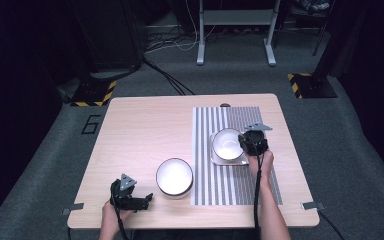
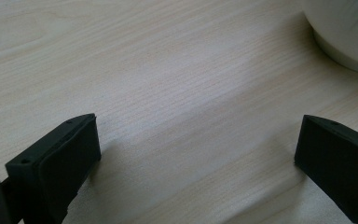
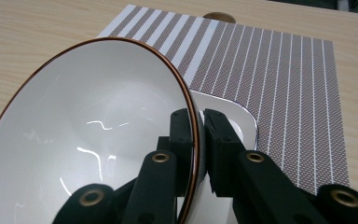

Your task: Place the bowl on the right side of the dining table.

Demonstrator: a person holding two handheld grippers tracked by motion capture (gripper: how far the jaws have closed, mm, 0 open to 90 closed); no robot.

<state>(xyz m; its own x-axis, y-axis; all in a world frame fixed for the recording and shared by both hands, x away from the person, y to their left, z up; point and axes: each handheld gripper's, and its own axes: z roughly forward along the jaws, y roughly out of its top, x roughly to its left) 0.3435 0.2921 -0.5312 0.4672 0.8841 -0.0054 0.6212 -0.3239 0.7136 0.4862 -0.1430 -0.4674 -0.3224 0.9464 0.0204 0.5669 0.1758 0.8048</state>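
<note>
My right gripper (image 3: 199, 140) is shut on the rim of a white bowl (image 3: 93, 140) with a thin brown edge, one jaw inside the rim and one outside. The bowl tilts above a white square plate (image 3: 242, 122) that lies on the striped placemat (image 3: 284, 84). From above, that bowl (image 1: 226, 144) sits over the plate (image 1: 240, 160) with the right gripper (image 1: 250, 142) at its right rim. A second white bowl (image 1: 174, 177) stands on the bare wood near the front. My left gripper (image 1: 147, 200) rests open on the table just left of it, and a curve of that bowl (image 2: 349, 32) sits in the top right corner of its view.
The wooden table (image 1: 140, 130) carries the placemat (image 1: 235, 185) on its right half. A small round brown thing (image 1: 225, 105) lies at the mat's far edge. Behind the table are grey carpet, cables and stand feet with yellow-black tape (image 1: 97, 95).
</note>
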